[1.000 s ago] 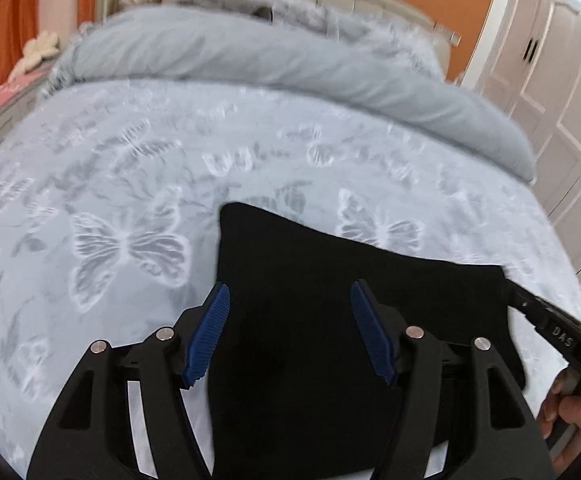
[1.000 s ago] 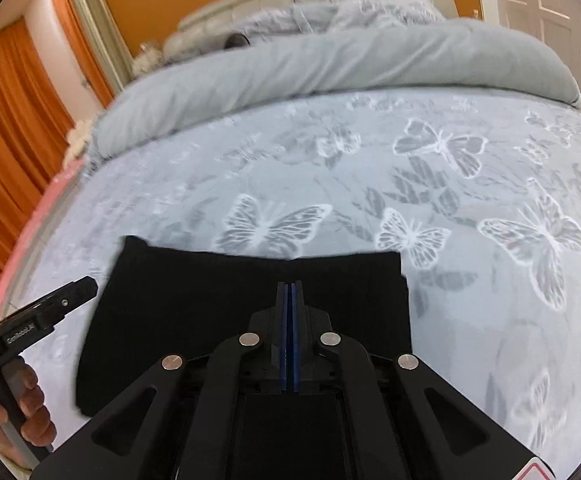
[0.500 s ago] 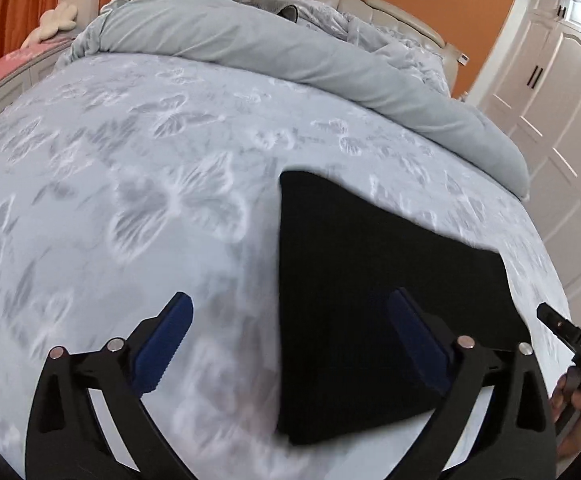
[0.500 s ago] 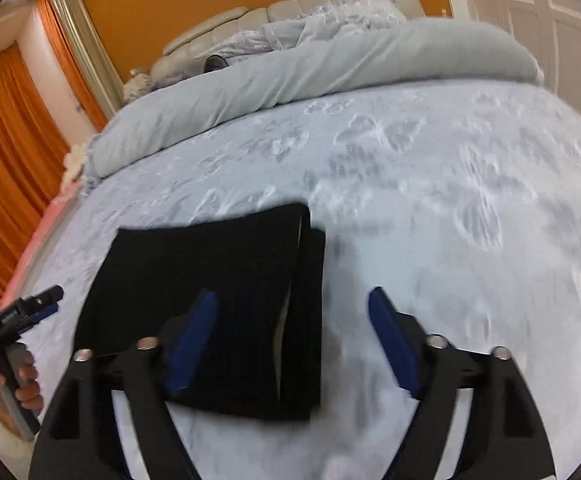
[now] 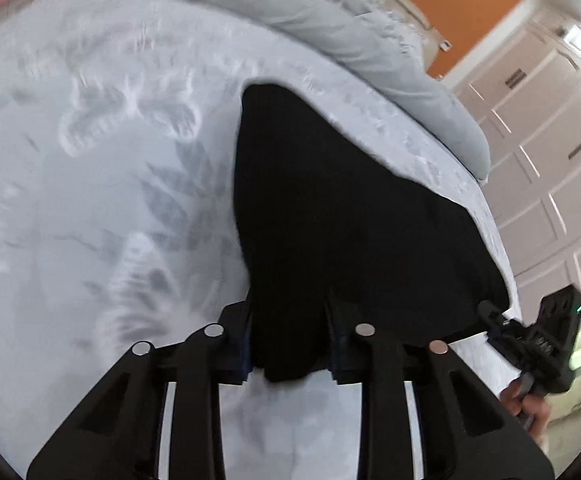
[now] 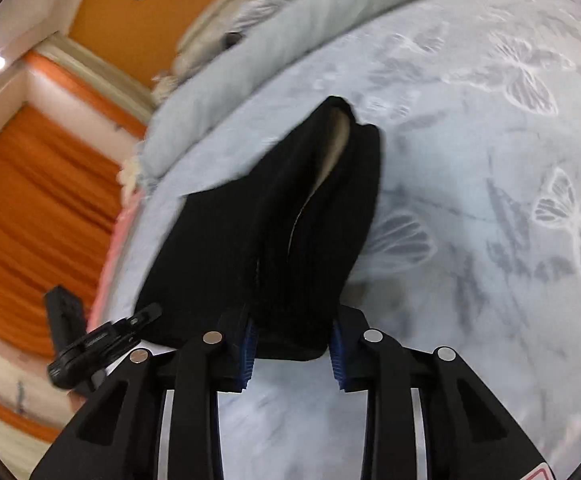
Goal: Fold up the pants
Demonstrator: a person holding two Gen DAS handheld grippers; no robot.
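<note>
The black pants (image 5: 350, 216) lie folded into a thick pad on the bed (image 5: 102, 208), whose pale cover carries a butterfly print. In the left wrist view the pad spreads from the centre toward 3 o'clock, its near left corner running down to 6 o'clock, where the left gripper (image 5: 290, 350) has it. The jaws have just been closing, and the blue pads now pinch that corner from both sides — black cloth fills the gap between them. At 4 o'clock in the same view the right gripper (image 5: 490, 314) shows at the pad's far corner, with a hand (image 5: 528, 400) on its handle.

The right wrist view sees the pad end on, rising from 6 o'clock toward 12. The layers gape a little at the top, showing a pale lining. The right gripper's jaws have just been closing too, and its ribbed blue pads (image 6: 249, 346) press on the near right corner of the pants — again cloth sits between them. At 8 o'clock the left gripper's finger touches the pad's other near corner. A rolled grey duvet (image 6: 258, 60) lies well beyond the pants toward 12 o'clock, with orange curtains (image 6: 30, 200) at 9 o'clock.
</note>
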